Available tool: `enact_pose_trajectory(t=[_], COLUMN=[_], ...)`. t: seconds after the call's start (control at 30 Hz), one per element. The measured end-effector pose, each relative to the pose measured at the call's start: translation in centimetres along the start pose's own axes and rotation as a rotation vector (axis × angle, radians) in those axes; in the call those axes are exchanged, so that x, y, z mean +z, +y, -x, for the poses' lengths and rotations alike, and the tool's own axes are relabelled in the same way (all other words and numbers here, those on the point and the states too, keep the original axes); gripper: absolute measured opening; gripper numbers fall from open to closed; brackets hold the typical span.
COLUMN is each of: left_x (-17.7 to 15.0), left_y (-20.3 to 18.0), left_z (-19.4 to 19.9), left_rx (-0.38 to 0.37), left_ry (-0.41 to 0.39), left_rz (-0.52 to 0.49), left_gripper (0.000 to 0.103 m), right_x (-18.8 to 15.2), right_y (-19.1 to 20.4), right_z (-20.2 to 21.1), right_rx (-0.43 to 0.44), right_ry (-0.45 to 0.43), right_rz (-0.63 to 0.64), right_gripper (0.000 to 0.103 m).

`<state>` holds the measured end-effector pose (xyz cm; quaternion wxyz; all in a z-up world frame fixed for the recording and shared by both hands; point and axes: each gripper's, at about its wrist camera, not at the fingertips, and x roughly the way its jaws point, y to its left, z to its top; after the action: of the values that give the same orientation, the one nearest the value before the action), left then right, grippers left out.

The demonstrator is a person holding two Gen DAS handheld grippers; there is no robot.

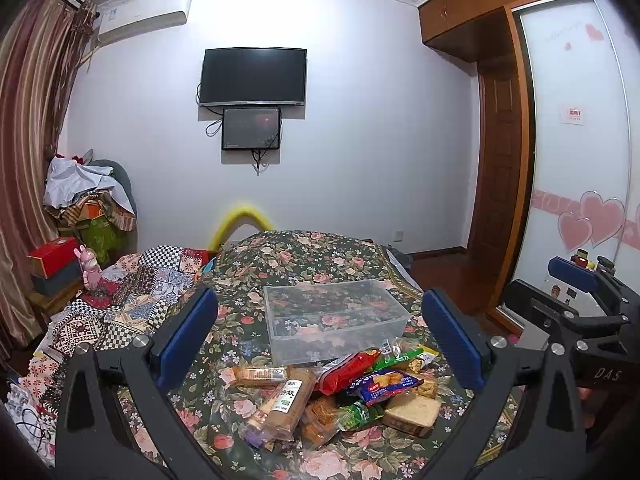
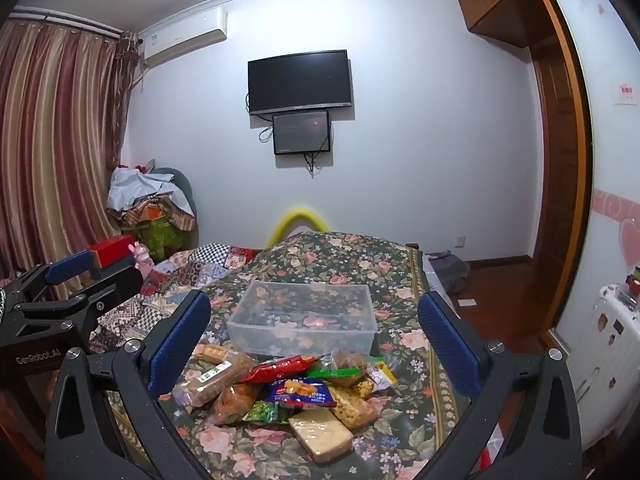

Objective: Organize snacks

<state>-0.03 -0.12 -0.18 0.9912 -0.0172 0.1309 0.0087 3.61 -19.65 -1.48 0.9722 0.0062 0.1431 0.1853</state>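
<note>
The left gripper point(image 1: 320, 336) hangs above a bed point(image 1: 304, 256) spread with a dark floral cover, its blue-padded jaws wide apart and gripping nothing. Between the jaws and a little beyond their tips stands a clear plastic box point(image 1: 336, 320), with nothing inside. Nearer the camera, between the jaws, lies a loose heap of snack packets point(image 1: 340, 396), its far edge touching the box: a long brown biscuit pack point(image 1: 286, 404) towards the left jaw, a red bag point(image 1: 348, 370) and a blue bag point(image 1: 384, 384) in the middle, a pale wafer block point(image 1: 414, 414) towards the right jaw. Out past the right jaw, the right gripper point(image 1: 576, 300) shows side-on.
</note>
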Motion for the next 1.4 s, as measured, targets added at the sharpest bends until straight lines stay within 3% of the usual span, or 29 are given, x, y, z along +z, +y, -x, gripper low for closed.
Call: enact_pose_trajectory(t=[1.4], left_x=[0.25], left_y=[-0.18], left_z=[0.04], left_rx=[0.003], left_ry=[-0.002], left_rz=[-0.004], left_gripper=[0.103], right_x=[0.09], right_y=[-0.08], right_z=[0.35], right_rx=[-0.003], right_ry=[-0.017], right_rz=[-0.004], right_gripper=[0.103])
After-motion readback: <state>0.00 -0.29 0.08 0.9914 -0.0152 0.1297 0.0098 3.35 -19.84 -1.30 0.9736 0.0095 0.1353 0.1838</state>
